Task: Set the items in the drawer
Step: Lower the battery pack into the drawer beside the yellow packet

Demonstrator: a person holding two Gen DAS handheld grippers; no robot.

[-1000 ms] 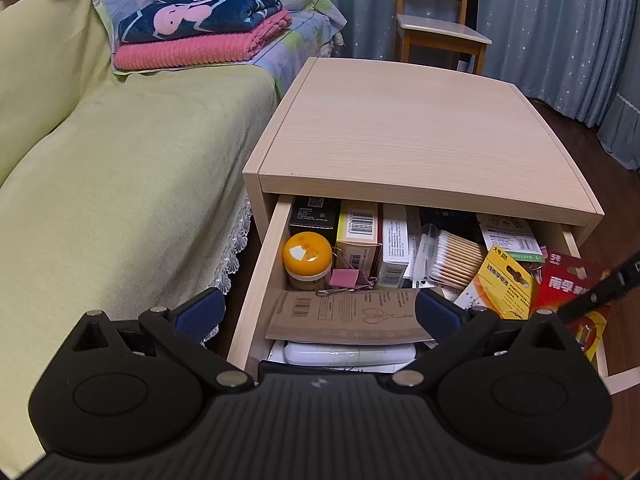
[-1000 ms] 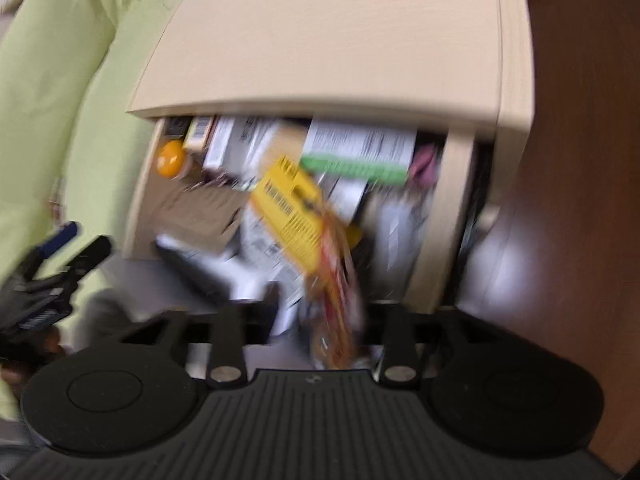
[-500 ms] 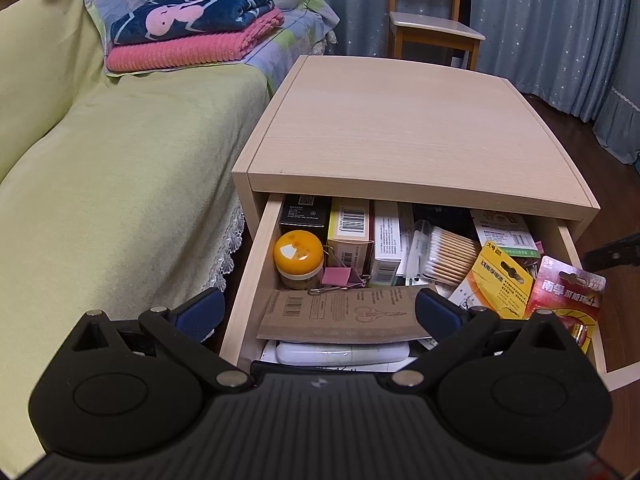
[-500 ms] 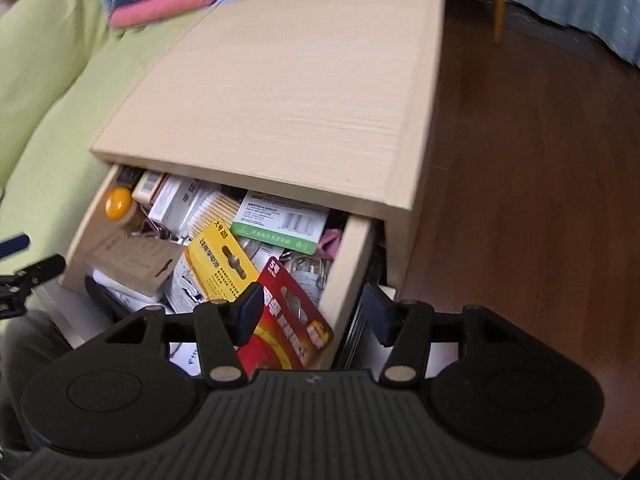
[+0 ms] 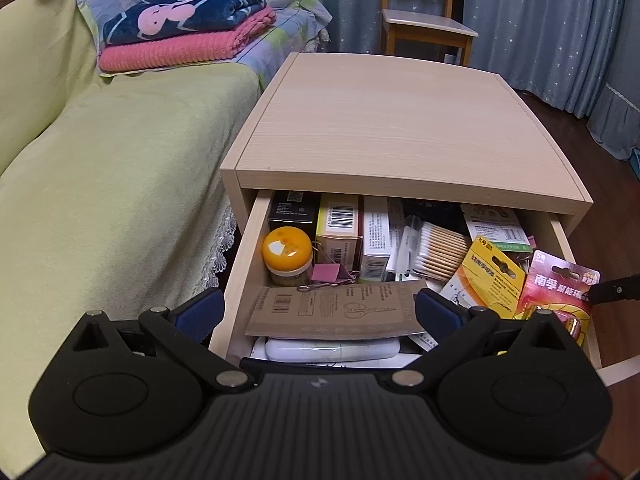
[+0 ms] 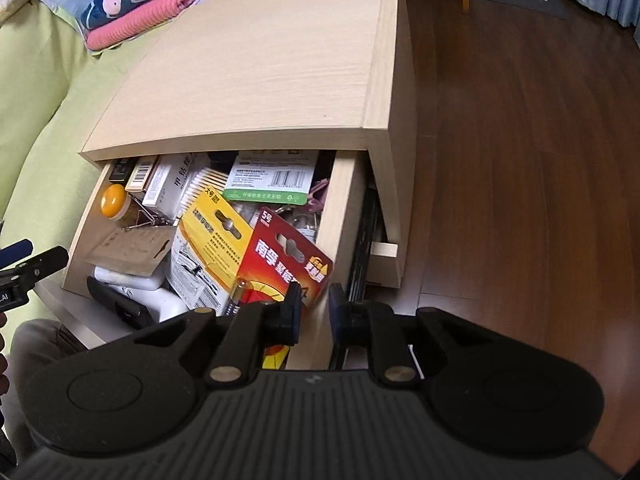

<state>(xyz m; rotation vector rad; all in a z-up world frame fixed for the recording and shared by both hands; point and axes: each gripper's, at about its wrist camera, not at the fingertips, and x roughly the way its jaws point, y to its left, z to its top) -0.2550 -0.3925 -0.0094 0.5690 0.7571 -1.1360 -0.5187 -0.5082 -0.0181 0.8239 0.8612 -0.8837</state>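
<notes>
Right gripper (image 6: 311,312) narrowed since 0.5 s ago; red battery pack (image 6: 286,266) beside left finger.

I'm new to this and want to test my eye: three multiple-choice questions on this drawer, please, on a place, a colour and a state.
1. Where in the open wooden drawer stands the small orange-lidded jar? A left side B right side C middle
2. What colour is the metal binder clip beside it? A green B pink C black
3. The left hand-held gripper is: A shut on a box B shut, empty C open, empty
Answers: 1 A, beside the left wall; 2 B, pink body; 3 C, jaws wide apart, nothing gripped.
</notes>
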